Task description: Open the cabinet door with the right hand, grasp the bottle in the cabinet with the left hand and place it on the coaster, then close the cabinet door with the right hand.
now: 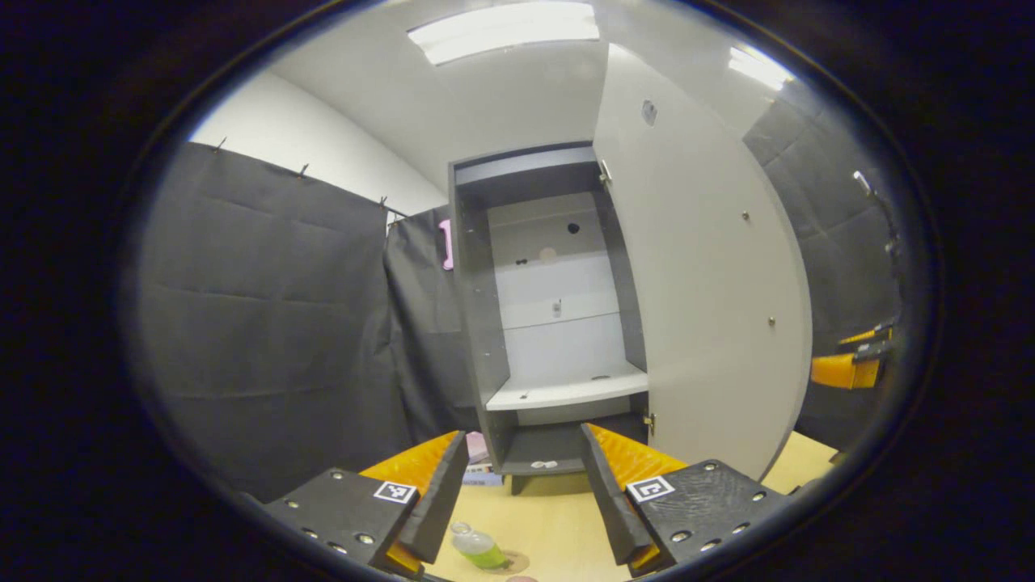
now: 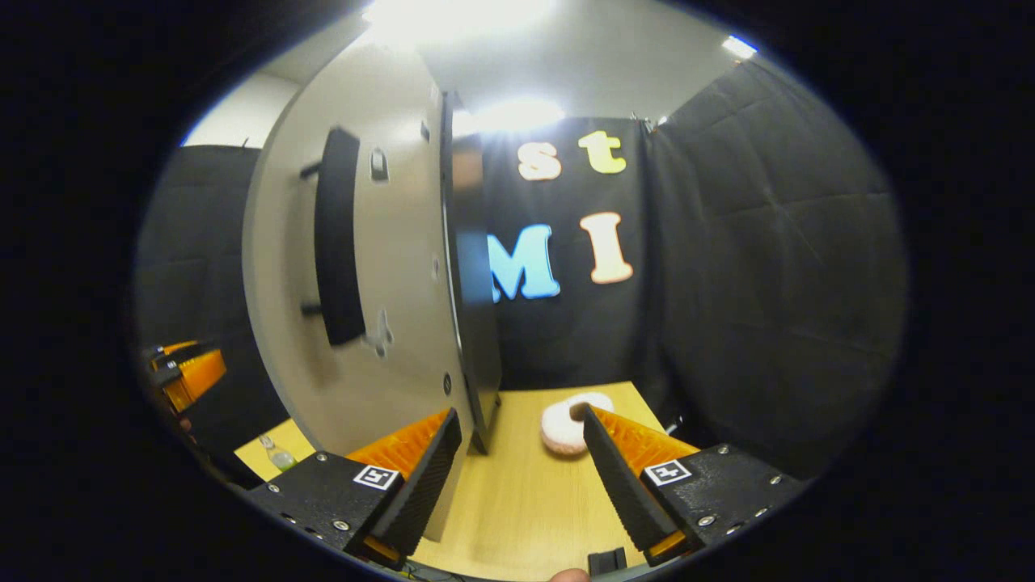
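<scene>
Open cabinet door (image 1: 703,307) walls the right; shelf (image 1: 566,392) bay stands clear.

left gripper view — near, facing open cabinet (image 1: 558,323) | right gripper view — perhaps behind its door (image 2: 380,283); shared: door

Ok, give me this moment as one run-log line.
door: open | bottle: on coaster, table | left hand-held gripper: open, empty | right hand-held gripper: open, beside door edge | next: close door
</scene>
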Demonstrator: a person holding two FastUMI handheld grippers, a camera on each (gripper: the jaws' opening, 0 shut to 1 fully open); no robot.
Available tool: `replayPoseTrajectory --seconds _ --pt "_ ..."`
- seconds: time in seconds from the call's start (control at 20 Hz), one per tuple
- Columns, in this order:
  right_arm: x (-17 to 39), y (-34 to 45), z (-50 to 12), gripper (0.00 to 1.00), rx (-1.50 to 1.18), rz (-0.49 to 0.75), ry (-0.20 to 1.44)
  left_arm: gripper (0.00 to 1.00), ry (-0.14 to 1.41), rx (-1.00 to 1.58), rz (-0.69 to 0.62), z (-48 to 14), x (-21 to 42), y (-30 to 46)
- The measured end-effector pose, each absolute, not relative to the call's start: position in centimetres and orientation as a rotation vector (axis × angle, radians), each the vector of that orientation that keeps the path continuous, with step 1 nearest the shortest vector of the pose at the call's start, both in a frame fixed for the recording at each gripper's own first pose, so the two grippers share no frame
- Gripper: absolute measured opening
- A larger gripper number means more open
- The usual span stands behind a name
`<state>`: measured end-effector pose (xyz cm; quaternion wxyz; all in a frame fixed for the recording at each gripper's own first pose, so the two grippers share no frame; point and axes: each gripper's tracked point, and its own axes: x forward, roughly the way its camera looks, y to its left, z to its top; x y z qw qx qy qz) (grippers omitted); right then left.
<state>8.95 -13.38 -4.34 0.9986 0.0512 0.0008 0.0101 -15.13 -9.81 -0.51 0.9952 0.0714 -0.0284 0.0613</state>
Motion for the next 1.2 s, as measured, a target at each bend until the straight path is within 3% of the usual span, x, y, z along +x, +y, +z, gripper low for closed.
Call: replayPoseTrajectory --seconds 0.15,0.2,0.3,0.45,0.65,0.7,0.75,0.8,0.85,0.9,1.2 --pt "9.1 -13.0 -1.1 0.91 0.101 0.035 -0.049 0.75 -0.061 0.077 0.156 1.7 -16.7 -9.3" --pt "9.2 -12.6 -0.6 0.94 0.112 0.051 -0.049 0.82 -0.059 0.081 0.179 2.3 -17.1 -8.6" --pt "9.2 -11.9 0.5 0.94 0.136 0.081 -0.053 0.78 -0.066 0.147 0.241 3.2 -18.2 -6.6" --pt "8.8 -10.2 1.4 0.94 0.147 0.139 -0.054 0.78 -0.05 0.138 0.157 2.5 -17.6 -7.7" --pt "8.5 -10.1 1.9 0.93 0.066 0.099 -0.072 0.83 -0.044 0.094 0.1 2.4 -17.2 -8.1" --pt "8.4 -10.0 2.1 0.93 0.047 0.093 -0.074 0.74 -0.047 0.087 0.093 2.5 -16.9 -8.1" --pt "8.5 -9.7 2.1 0.93 0.036 0.095 -0.068 0.74 -0.04 0.074 0.08 2.4 -16.6 -8.2" --pt "8.7 -9.2 2.0 0.93 0.038 0.104 -0.058 0.78 -0.027 0.055 0.059 2.1 -15.9 -8.3" --pt "9.0 -8.7 1.9 0.93 0.047 0.114 -0.045 0.74 -0.02 0.039 0.038 2.0 -14.1 -7.9" --pt "9.0 -8.1 1.9 0.9 0.058 0.122 -0.033 0.83 -0.016 0.033 0.027 2.1 -12.4 -7.3" --pt "9.0 -4.3 2.5 0.93 0.066 0.138 -0.042 0.78 -0.011 0.026 0.002 1.1 -8.2 -4.0"
